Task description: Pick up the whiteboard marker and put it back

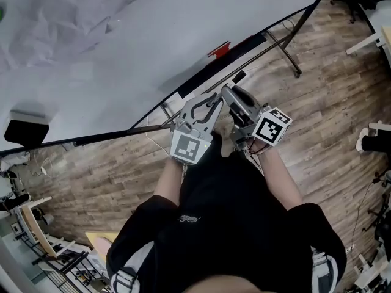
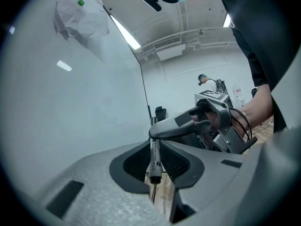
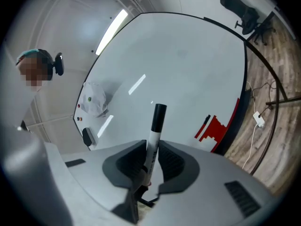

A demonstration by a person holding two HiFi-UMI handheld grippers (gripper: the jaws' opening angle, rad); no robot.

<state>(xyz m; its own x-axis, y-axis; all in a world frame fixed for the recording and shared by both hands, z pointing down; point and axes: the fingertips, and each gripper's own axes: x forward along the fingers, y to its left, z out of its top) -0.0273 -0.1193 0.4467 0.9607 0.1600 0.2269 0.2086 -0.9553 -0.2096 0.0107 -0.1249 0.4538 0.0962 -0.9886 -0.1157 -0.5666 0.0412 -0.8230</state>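
The whiteboard marker (image 3: 154, 134) has a white barrel and a black cap. In the right gripper view it stands up between the pads of my right gripper (image 3: 151, 147), cap outward, and the jaws are shut on its barrel. In the left gripper view the same marker (image 2: 154, 157) lies between the pads of my left gripper (image 2: 155, 149), which is also shut on it. One grey finger of the right gripper (image 2: 181, 126) crosses just above it. In the head view the left gripper (image 1: 211, 105) and right gripper (image 1: 231, 99) meet tip to tip in front of the whiteboard (image 1: 122, 54), hiding the marker.
The board's black tray edge (image 1: 220, 66) carries a red block (image 1: 219, 49). A black eraser (image 1: 24, 130) and crumpled white paper (image 1: 55, 17) sit on the board. The stand's metal leg (image 1: 284, 47) crosses the wooden floor. An office chair (image 3: 242, 13) stands beyond.
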